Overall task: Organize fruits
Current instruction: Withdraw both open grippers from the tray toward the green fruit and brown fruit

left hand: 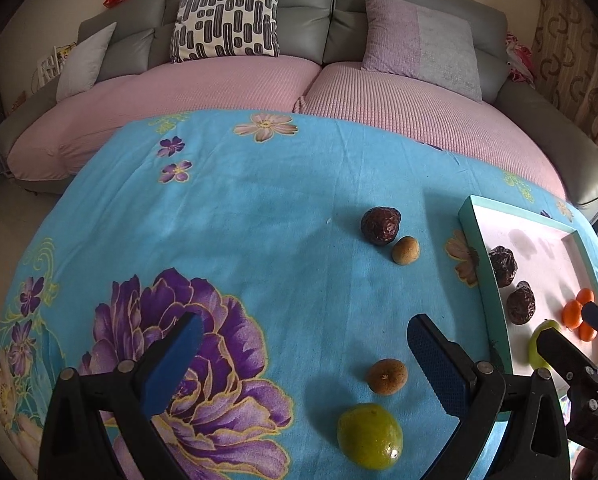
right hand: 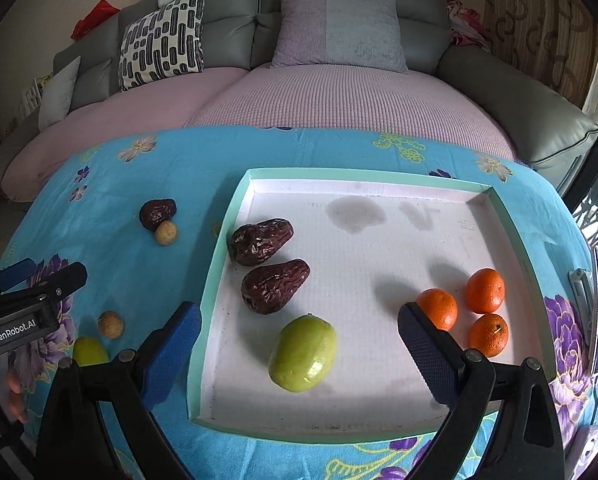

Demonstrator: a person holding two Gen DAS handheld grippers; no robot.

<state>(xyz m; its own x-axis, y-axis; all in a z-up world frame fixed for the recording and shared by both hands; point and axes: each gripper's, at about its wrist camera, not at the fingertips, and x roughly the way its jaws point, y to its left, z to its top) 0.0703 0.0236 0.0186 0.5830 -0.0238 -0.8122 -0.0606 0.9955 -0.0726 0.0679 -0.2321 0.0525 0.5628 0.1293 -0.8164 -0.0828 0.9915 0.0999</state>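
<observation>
I see the table (right hand: 147, 184) under a blue floral cloth (left hand: 259, 208). On it lie a teal-rimmed tray (right hand: 223, 240) toward its right edge, and leftward a wrinkled date (left hand: 380, 225) touching a small brown fruit (left hand: 406, 250), another brown fruit (left hand: 387, 376), and a green fruit (left hand: 369, 435).

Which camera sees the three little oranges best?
The right wrist view. The three oranges sit whole in the open on the tray floor, beside the open right gripper. In the left wrist view they are squeezed at the picture's edge, partly hidden behind a finger of the right gripper.
</observation>
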